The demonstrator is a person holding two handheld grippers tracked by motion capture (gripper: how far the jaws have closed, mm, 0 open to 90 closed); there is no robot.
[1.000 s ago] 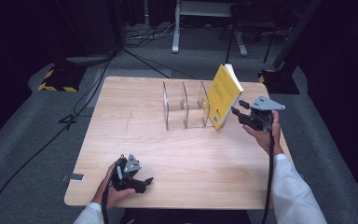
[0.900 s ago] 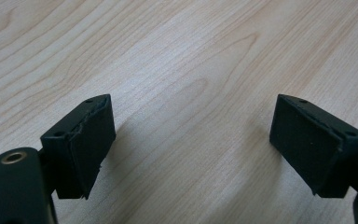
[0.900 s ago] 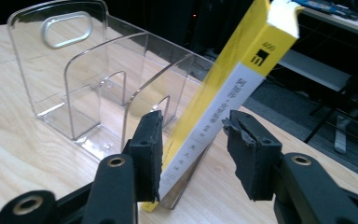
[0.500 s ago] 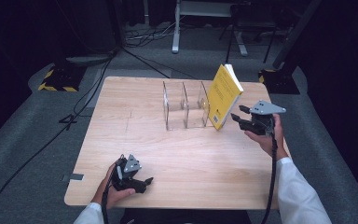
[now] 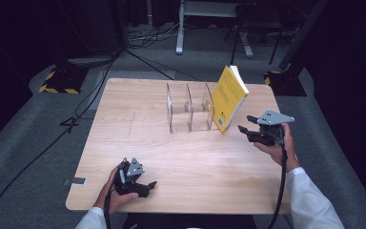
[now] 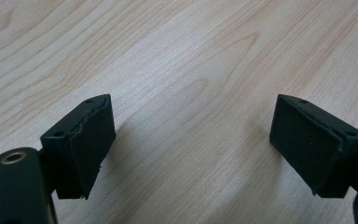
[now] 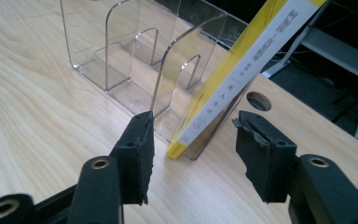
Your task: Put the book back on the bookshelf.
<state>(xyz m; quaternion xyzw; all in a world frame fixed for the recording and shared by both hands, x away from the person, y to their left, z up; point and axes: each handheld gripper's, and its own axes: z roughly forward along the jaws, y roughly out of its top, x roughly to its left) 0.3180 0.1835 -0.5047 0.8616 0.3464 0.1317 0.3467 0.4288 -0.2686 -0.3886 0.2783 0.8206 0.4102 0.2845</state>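
Grippers apart, book leaning on the rack

Grippers number two, one per hand. In the high view the left gripper (image 5: 143, 185) sits at the lower left of the frame, low over the wooden table (image 5: 124, 119), its jaws spread wide with nothing between them; the left gripper view gives only bare wood grain between the two black pads (image 6: 88, 144). The right gripper (image 5: 244, 132) is at centre right of the high view, and its jaws have just been opening: they now stand about half apart and grip nothing.

One yellow book (image 5: 228, 98) stands tilted in the upper centre, just beyond the right gripper's tips and leaning against the one clear acrylic rack (image 5: 189, 107). The right gripper view adds what the high view cannot: the book's spine (image 7: 242, 74) with its print, its lower corner on the table between the jaws but farther off, untouched, and a round hole (image 7: 258, 100) in the tabletop. The rack's dividers form two compartments, both empty.
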